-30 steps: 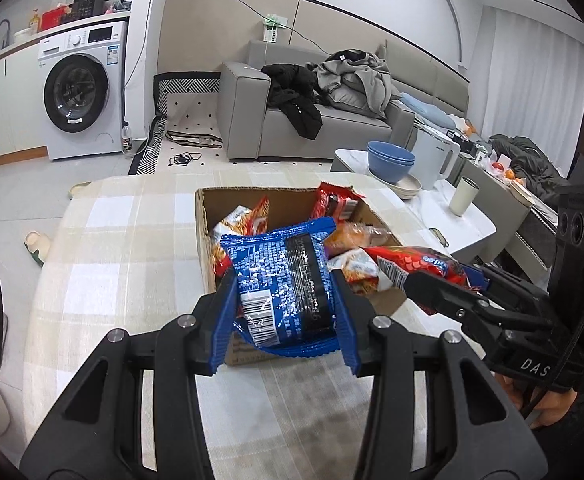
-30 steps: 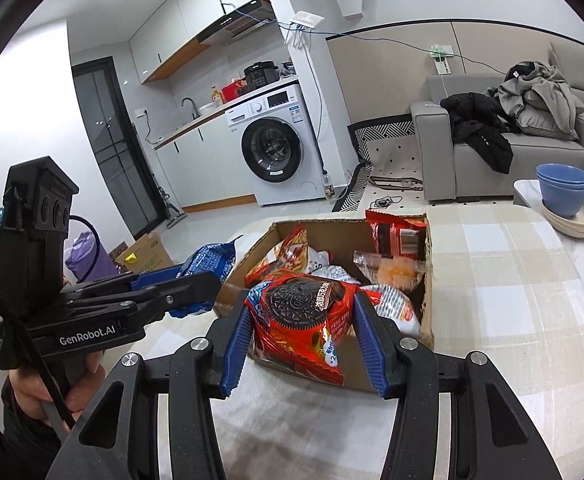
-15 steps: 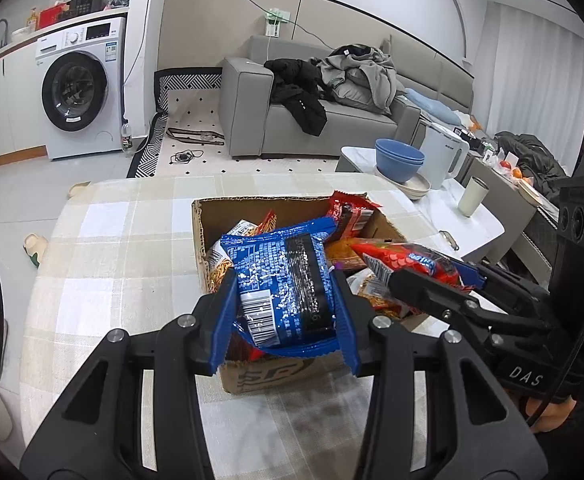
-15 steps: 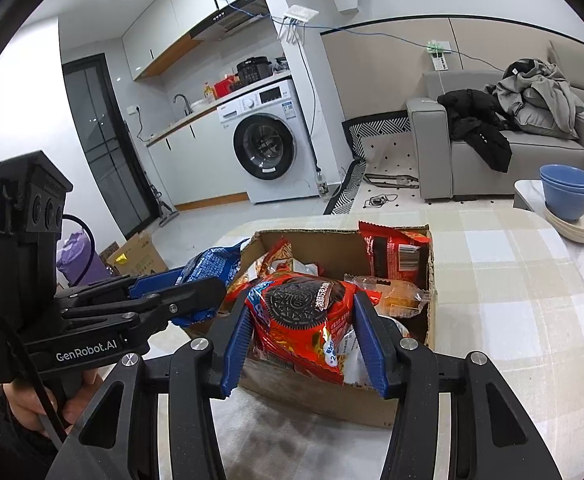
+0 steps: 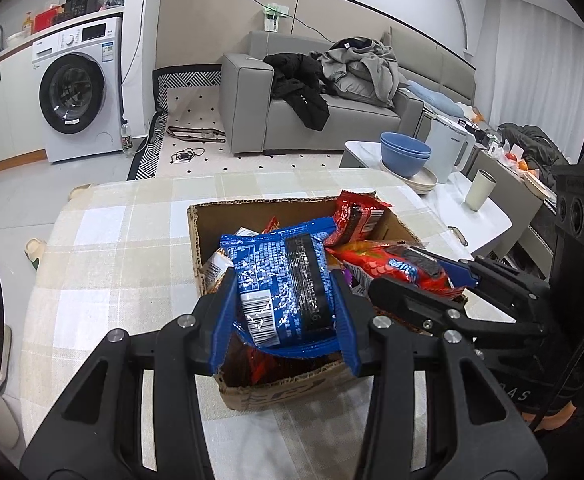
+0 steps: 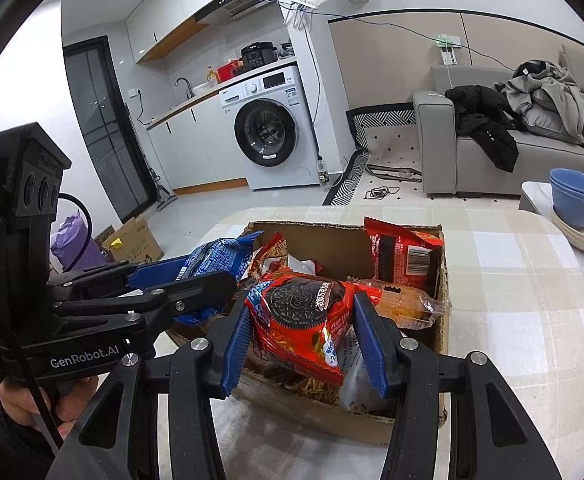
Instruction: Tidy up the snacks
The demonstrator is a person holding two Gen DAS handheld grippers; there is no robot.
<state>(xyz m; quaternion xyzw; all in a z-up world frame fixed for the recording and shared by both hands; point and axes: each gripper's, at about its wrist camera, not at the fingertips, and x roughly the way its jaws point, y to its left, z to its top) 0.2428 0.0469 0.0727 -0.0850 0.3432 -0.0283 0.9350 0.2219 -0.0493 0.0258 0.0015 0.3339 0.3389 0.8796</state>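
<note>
Cardboard box right under both packs | left hand-held gripper clamps blue pack, right hand-held gripper clamps red pack | just drop em

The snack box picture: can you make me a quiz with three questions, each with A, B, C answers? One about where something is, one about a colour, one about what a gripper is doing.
1. Where does the cardboard box sit?
A. on the checked tablecloth
B. on the sofa
C. on the floor

2. What colour is the packet in the left gripper?
A. green
B. blue
C. yellow

3. What is the right gripper doing?
A. hanging open and empty
B. pressing on a bowl
C. shut on a red cookie packet

Answers:
1 A, the checked tablecloth spreads around the box.
2 B, its wrapper is shiny blue.
3 C, both pads press the packet's sides.
</note>
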